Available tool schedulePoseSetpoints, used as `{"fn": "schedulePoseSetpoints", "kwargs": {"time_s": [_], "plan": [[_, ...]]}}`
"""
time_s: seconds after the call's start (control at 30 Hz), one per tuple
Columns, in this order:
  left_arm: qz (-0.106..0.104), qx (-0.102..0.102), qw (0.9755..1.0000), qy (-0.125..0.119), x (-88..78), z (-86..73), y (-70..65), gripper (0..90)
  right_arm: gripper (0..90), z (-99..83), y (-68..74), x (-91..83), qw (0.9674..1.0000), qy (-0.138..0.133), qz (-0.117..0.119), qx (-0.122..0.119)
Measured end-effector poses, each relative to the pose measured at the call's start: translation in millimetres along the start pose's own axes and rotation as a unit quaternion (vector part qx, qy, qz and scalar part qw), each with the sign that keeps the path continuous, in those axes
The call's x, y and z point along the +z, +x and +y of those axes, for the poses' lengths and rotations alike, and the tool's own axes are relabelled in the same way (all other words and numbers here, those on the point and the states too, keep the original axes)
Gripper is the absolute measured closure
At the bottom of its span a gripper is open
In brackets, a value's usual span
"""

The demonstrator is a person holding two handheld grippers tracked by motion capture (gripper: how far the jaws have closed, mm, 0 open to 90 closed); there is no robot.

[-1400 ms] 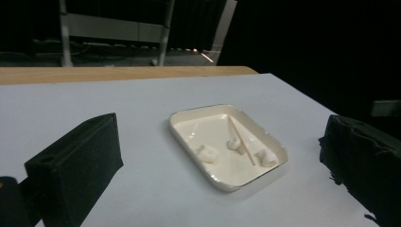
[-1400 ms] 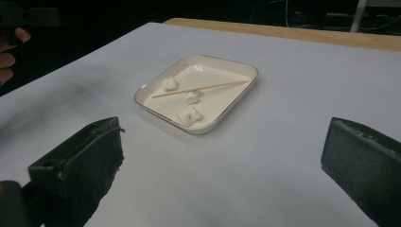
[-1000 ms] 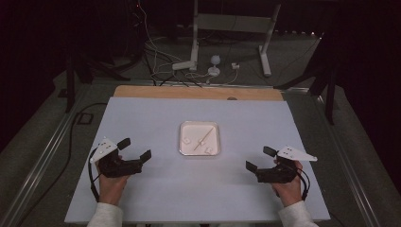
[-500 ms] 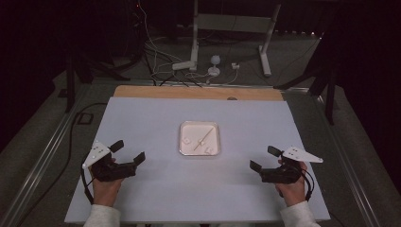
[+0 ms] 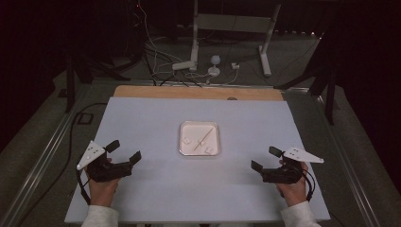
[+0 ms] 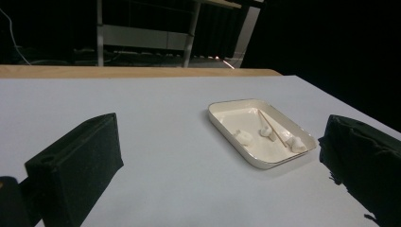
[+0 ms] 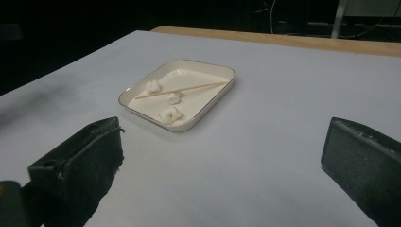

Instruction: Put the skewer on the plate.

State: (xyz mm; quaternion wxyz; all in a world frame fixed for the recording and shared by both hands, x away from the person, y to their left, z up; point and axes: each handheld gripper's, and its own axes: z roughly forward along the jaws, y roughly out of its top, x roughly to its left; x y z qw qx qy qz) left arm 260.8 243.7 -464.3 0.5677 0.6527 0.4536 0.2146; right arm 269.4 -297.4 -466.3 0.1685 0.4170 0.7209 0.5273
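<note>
Tray (image 5: 199,138) sits mid-tabletop (image 5: 156,118) w/ a thin stick (image 5: 202,140) and three white lumps inside. Left tool (image 5: 126,151) and right tool (image 5: 263,159) flank it, well apart, jaws spread, empty; prob. staged symmetrically so either can reach in.

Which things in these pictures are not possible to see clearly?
- White pieces in the tray: too small to say what they are, in every view.
- Stick: right gripper view, too small to tell whether it touches the pieces.
- Left gripper and right gripper: each gripper view's bottom edge cuts off its jaws.
</note>
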Motion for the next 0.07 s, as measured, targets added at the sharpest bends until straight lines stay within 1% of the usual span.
{"fn": "schedulePoseSetpoints", "kwargs": {"time_s": [0.07], "plan": [[0.001,-0.002,1.0,0.0,0.5,-0.3,0.0,0.6,0.0,-1.0,-2.1,0.2,1.0,0.003,0.0,0.003]]}}
